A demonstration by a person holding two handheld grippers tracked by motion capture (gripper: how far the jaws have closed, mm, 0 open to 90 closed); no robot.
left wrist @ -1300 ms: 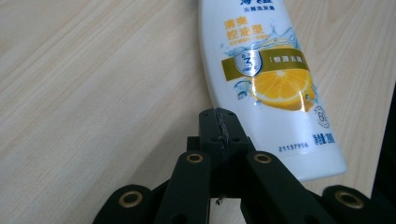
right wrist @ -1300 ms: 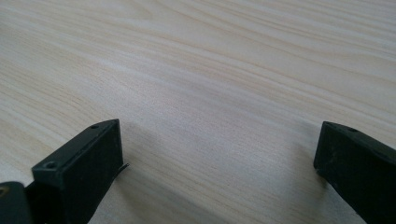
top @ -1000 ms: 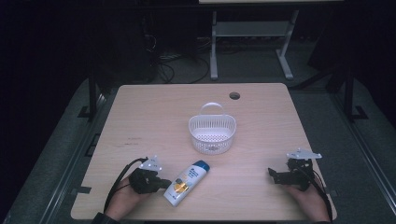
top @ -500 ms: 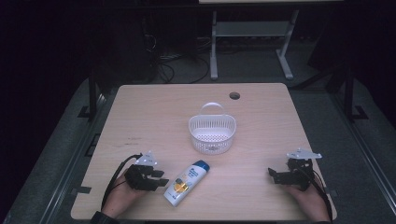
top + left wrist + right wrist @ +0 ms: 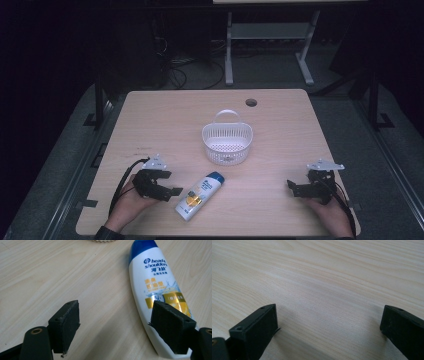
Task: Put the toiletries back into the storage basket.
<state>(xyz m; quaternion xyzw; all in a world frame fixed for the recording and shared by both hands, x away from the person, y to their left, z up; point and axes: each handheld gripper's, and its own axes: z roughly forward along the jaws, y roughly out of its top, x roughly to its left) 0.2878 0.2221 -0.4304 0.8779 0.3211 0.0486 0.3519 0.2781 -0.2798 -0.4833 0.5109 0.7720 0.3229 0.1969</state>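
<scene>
At six o'clock on the surface [image 5: 150, 120], shampoo bottle [image 5: 198, 195] lies flat, cap toward twelve. Left tool [image 5: 167, 189], jaws just opening wide, sits beside it for pickup; right tool [image 5: 295, 188] rests open, empty.

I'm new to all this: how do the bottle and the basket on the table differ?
The shampoo bottle lies flat on its side; the basket stands upright. The bottle is closed, with a blue cap and a yellow label; the basket is open-topped, slotted and handled. The bottle is nearer the left gripper. Both are mainly white.
</scene>
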